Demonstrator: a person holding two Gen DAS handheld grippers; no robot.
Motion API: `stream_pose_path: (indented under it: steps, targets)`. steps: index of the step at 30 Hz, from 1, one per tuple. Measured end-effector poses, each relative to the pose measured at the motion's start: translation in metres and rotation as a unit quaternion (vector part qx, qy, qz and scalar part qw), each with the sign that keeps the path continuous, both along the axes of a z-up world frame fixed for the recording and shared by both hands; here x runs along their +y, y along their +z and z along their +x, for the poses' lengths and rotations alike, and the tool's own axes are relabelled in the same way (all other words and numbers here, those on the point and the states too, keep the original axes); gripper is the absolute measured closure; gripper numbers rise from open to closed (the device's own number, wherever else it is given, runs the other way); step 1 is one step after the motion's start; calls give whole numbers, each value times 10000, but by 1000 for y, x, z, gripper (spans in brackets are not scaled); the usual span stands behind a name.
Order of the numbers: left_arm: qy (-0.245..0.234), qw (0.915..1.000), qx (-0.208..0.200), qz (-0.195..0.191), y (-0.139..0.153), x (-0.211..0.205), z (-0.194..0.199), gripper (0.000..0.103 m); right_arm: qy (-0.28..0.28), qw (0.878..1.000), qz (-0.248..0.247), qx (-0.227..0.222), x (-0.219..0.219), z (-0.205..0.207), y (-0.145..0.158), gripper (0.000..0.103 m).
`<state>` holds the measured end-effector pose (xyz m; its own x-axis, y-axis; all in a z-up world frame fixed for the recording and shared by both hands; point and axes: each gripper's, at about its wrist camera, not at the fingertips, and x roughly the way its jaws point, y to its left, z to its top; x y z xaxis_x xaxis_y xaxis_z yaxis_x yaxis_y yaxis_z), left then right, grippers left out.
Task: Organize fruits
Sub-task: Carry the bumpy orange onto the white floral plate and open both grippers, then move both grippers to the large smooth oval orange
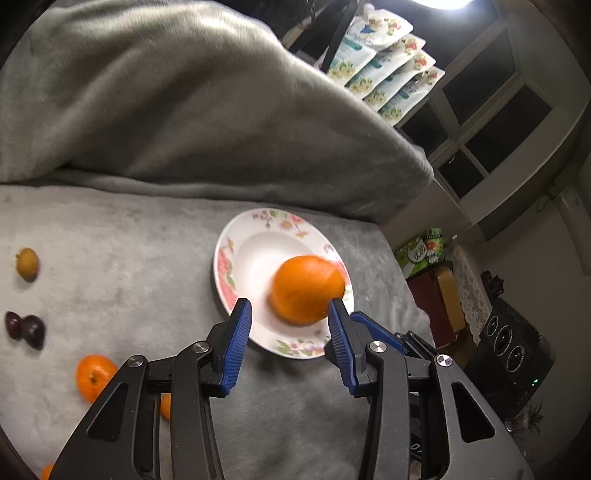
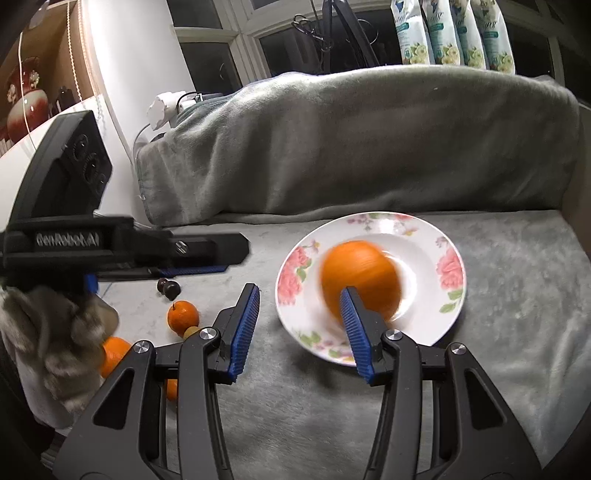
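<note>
Up close, both tongs stand spread with nothing between their blue ribbed pads. The left gripper (image 1: 290, 314) hovers over the near rim of the floral plate (image 1: 236, 258), its right pad's tip just against the blurred orange (image 1: 306, 290); whether it touches, I cannot tell. The right gripper (image 2: 299, 295) hangs in front of the same plate (image 2: 448, 273), one pad crossing the orange (image 2: 360, 275) in view, the other over bare blanket.

The orange sits in the plate's well, toward the near rim. It is smeared by motion, so its stem end and any long axis cannot be read.

Further out, the plate rests on a grey plush blanket (image 1: 129, 240) that covers the surface and rises into a padded hump behind. Toward the blanket's left edge lie a tangerine (image 1: 92, 376), two dark plums (image 1: 26, 328) touching, and a small yellowish fruit (image 1: 27, 264). Behind the hump stand flowered pouches (image 2: 454, 33) before dark window panes (image 1: 491, 107).
</note>
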<state>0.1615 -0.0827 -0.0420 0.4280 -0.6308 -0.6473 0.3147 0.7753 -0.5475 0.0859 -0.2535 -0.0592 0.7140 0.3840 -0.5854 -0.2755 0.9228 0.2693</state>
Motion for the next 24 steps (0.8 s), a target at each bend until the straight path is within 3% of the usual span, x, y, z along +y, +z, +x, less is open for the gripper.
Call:
stream_pose_path:
  steps: [4, 6, 8, 12, 18, 24]
  targets:
    - [76, 9999, -101, 25, 6, 8, -5, 63, -86, 9999, 34, 57, -5, -5, -1, 49]
    - [101, 9998, -139, 48, 8, 12, -8, 63, -132, 9999, 41, 36, -10, -10, 0, 38]
    - [106, 9997, -189, 113, 9, 14, -13, 59, -186, 9998, 21, 12, -13, -14, 2, 37]
    - [203, 9994, -258, 146, 11, 22, -18, 44, -267, 9996, 77, -29, -19, -22, 5, 22]
    - [434, 9977, -443, 266, 14, 38, -30, 40, -251, 9997, 70, -13, -19, -28, 9, 16]
    - [698, 9922, -907, 493, 22, 57, -50, 36, -110, 9999, 75, -14, -12, -33, 12, 16]
